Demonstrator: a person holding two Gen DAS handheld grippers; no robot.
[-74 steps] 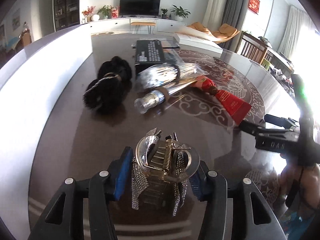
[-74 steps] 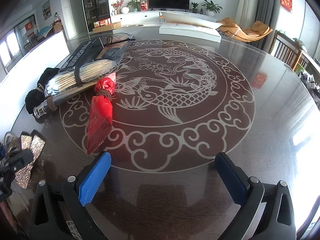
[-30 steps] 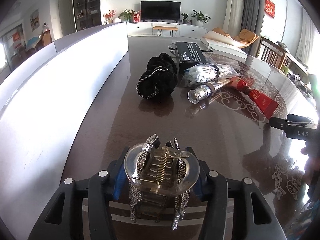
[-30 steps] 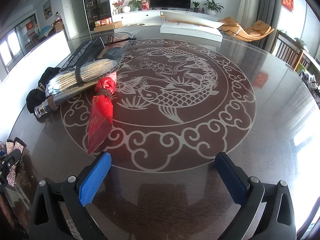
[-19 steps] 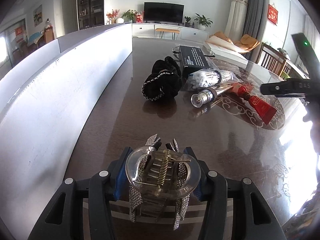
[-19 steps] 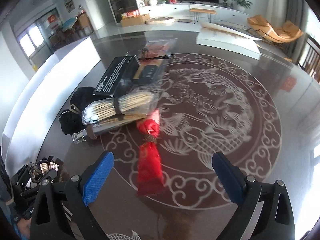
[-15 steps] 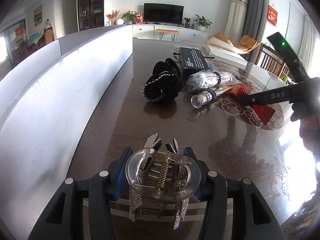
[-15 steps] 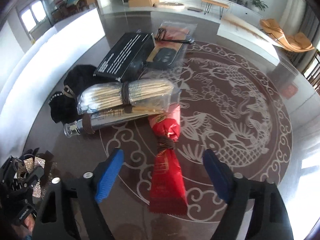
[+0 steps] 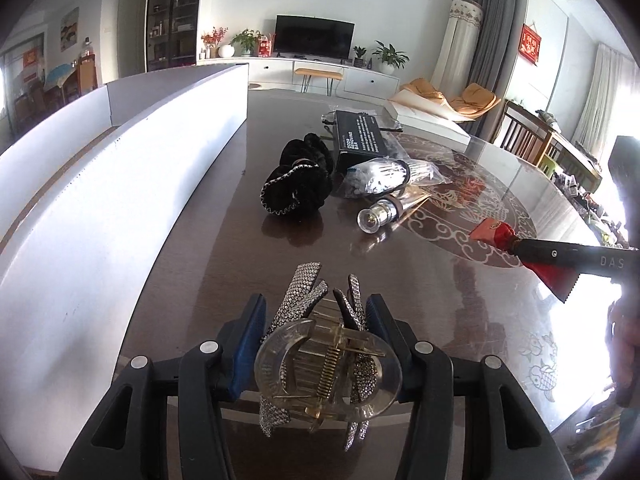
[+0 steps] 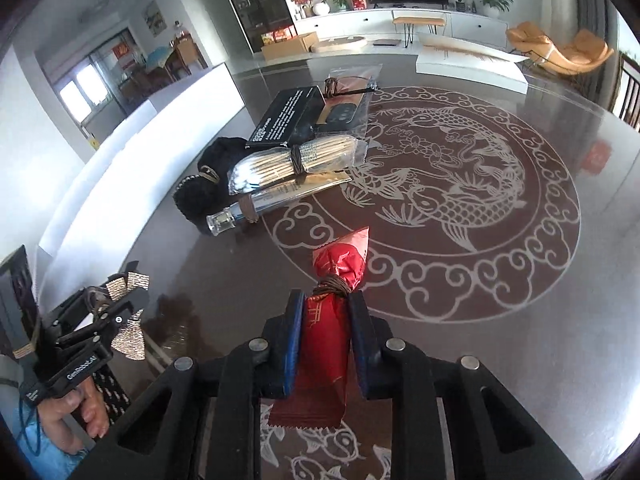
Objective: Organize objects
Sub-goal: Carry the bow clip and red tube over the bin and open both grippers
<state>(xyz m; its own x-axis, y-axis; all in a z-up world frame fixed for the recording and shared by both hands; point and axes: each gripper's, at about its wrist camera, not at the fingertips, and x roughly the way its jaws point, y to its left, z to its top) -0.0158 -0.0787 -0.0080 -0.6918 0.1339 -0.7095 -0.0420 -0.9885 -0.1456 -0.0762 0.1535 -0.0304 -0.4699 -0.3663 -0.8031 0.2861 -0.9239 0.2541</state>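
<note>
My left gripper (image 9: 314,316) is shut on a clear hair claw clip with rhinestone strips (image 9: 326,360), held above the dark table. It also shows in the right wrist view (image 10: 126,300). My right gripper (image 10: 326,312) is shut on a red packet tied with brown string (image 10: 332,320) and holds it above the table; the packet also shows in the left wrist view (image 9: 500,236). On the table lie a black scrunchie (image 9: 298,186), a black box (image 9: 358,142), a bag of wooden sticks (image 10: 296,164) and a silver tube (image 10: 272,202).
A long white box wall (image 9: 120,184) runs along the table's left side. The table (image 10: 500,320) carries a round fish pattern (image 10: 448,196). A clear bag with a dark item (image 10: 348,92) lies behind the black box. A white flat box (image 10: 468,64) sits at the far edge.
My right gripper has moved in over the red packet, shut on it and lifted it off the table. My left gripper still holds the claw clip, with little movement.
</note>
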